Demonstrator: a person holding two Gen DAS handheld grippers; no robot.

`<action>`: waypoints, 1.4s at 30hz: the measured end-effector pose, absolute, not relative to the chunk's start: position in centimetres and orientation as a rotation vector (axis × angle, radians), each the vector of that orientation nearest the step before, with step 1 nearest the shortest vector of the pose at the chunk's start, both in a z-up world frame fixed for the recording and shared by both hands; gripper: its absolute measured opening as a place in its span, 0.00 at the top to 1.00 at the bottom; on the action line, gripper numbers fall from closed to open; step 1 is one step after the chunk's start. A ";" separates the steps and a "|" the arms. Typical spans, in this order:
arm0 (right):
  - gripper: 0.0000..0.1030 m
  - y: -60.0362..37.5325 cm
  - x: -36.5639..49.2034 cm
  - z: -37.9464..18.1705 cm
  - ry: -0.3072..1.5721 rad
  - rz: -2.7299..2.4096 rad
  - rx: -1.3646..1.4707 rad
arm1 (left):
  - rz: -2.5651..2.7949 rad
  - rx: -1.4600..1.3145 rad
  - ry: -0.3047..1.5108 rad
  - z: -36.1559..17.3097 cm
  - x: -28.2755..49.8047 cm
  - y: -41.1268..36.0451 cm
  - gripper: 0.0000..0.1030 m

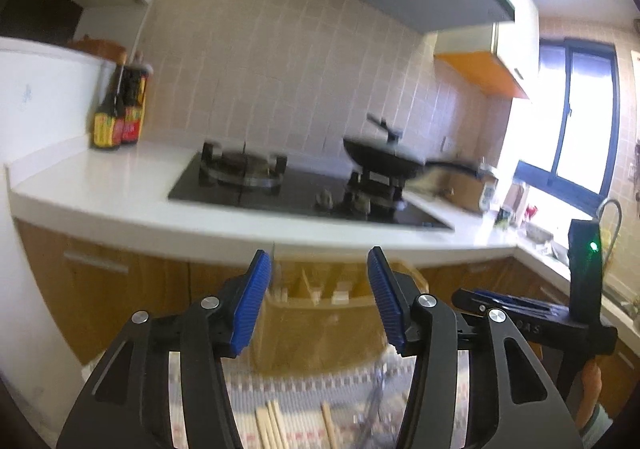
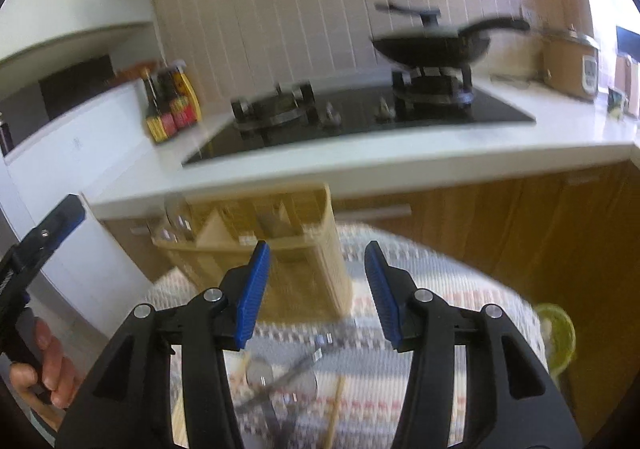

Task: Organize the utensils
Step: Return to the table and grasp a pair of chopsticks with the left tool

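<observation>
While both grippers hang over a small table, a long white counter [image 2: 400, 157] runs across far ahead of them. On it sits a black stove [image 2: 360, 117] with a dark pan [image 2: 432, 47] on the far right burner, and some sauce bottles [image 2: 168, 109] stand off to the left. Under the grippers lies a striped cloth [image 2: 440, 289]. Just ahead of the right gripper [image 2: 316, 281] stands a tan holder box [image 2: 280, 249] with slots inside; it looks blurry. The left gripper [image 1: 320, 289] points at the same box from the other side. Both grippers have their blue pads apart, and nothing is between them. Below the right gripper, close to it, lie some shiny metal utensils [image 2: 288, 369] in a pile on the cloth. Thin wooden chopsticks [image 1: 272, 425] lie below the left gripper. A hand [image 2: 44, 365] holds the left gripper's grip.
</observation>
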State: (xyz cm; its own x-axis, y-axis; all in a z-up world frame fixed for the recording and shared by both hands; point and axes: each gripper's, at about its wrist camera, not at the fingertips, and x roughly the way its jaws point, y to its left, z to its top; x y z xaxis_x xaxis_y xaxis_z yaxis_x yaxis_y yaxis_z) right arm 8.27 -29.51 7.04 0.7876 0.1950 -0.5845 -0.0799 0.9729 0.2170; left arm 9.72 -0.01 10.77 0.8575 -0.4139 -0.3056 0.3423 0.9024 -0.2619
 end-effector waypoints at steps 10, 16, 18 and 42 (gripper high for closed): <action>0.56 -28.2 8.2 0.7 1.022 0.119 0.148 | -0.359 -0.129 0.738 3.9 10.5 0.3 0.53; 0.66 -27.1 7.2 -1.5 1.120 0.119 0.105 | -0.352 -0.162 0.978 -0.9 12.0 2.3 0.65; 0.68 -26.9 7.1 -2.0 1.143 0.123 0.101 | -0.359 -0.159 1.026 -2.3 12.1 2.6 0.70; 0.68 -27.4 5.9 -5.0 1.204 0.103 0.096 | -0.287 0.084 1.094 -4.8 13.0 -3.3 0.72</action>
State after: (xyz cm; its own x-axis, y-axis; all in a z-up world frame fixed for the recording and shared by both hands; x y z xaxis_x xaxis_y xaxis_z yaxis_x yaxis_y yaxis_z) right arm 5.85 -27.37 -4.99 0.3554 0.1306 -0.9256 -0.0287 0.9912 0.1289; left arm 12.95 -3.30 -4.82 0.4260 -0.1879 -0.8850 0.2702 0.9600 -0.0737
